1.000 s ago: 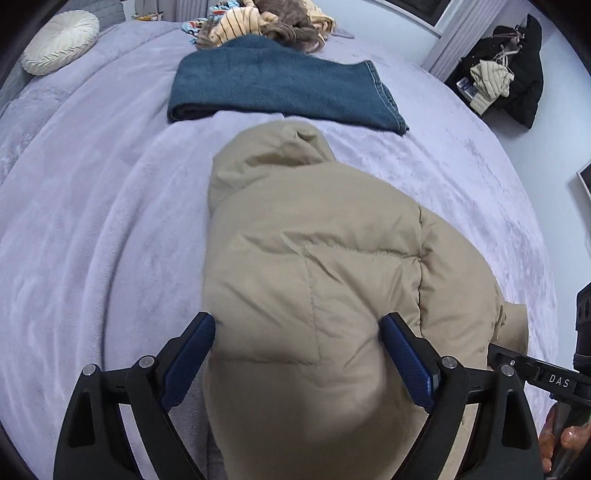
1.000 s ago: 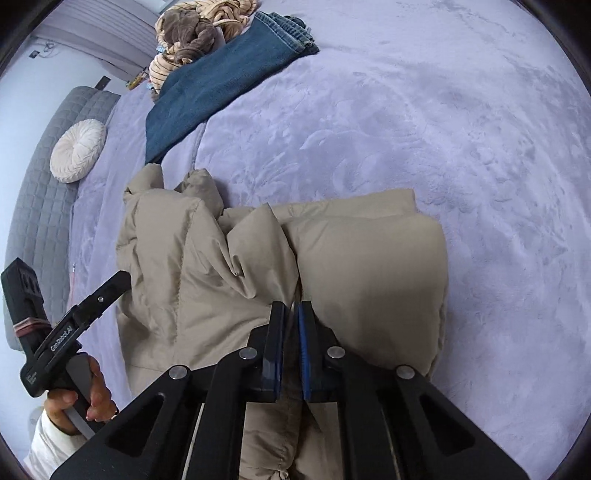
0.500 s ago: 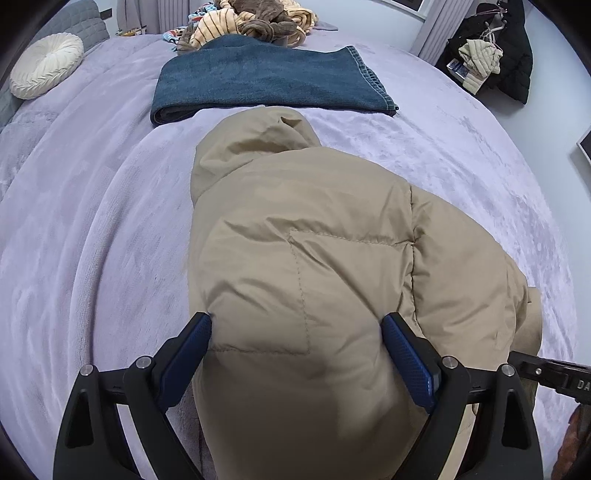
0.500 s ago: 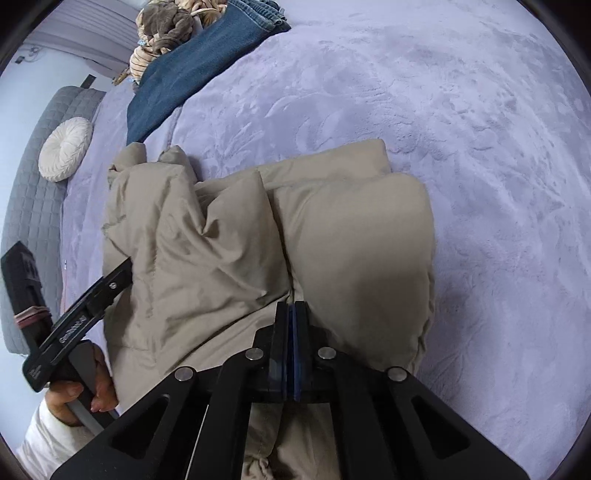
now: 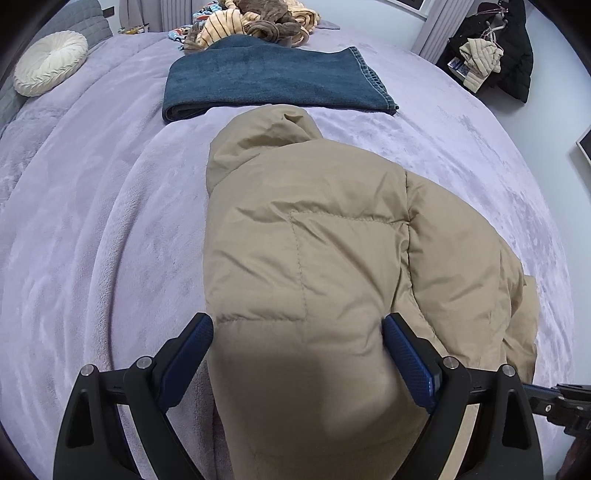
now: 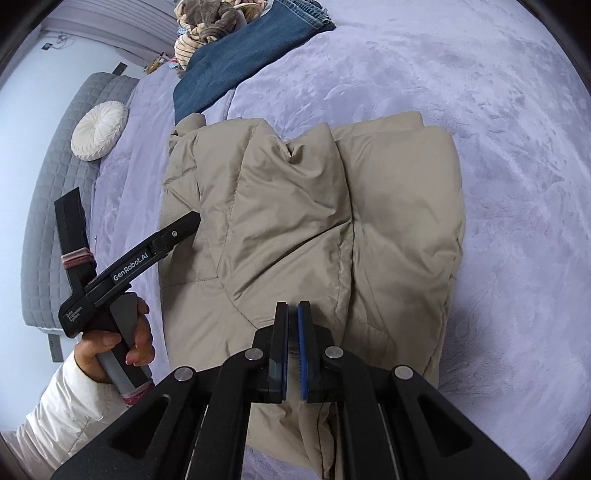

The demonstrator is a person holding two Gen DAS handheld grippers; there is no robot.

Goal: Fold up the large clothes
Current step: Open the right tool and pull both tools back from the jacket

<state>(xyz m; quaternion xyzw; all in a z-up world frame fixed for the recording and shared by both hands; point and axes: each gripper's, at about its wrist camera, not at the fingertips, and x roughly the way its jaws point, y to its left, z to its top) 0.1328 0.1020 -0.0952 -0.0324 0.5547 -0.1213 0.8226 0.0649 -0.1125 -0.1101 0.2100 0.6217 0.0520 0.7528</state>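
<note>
spread over a bed (image 5: 92, 229) in plush lilac fleece, faintly rippled and scuffed in patches. lying across its middle: a tan puffer jacket (image 5: 317, 251), quilted in big soft panels with stitched seams, matte shell, hood (image 5: 258, 136) bunched toward the far end, one side folded over into thick rounded rolls (image 6: 402, 206).

just beyond the hood, apart from it by a thin strip of fleece: folded dark blue jeans (image 5: 273, 81), flat rectangle with a stitched hem. behind those, touching their far edge, a jumbled heap of clothes (image 5: 251, 22), striped, brown and patterned. off to the far left by a grey quilted headboard (image 6: 48, 206), a round cream pleated cushion (image 5: 50, 77). far right, past the bed edge, dark coats and a pale ribbed garment hanging (image 5: 491, 55).

left claw (image 5: 297, 350) released, blue textured pads wide apart on either side of the puffed near end of the jacket, padding bulging up between them; whether the pads touch the fabric cannot be told. gripped from below by a hand (image 6: 118, 343) in a white padded sleeve (image 6: 55, 410), black body hanging over the jacket's left edge.

right claw (image 6: 293, 339) clenched, pads nearly meeting with only a sliver between and nothing visibly pinched there, poised above the jacket's near folded part, tan fabric running underneath.

nothing lying between the claws and the jacket.
</note>
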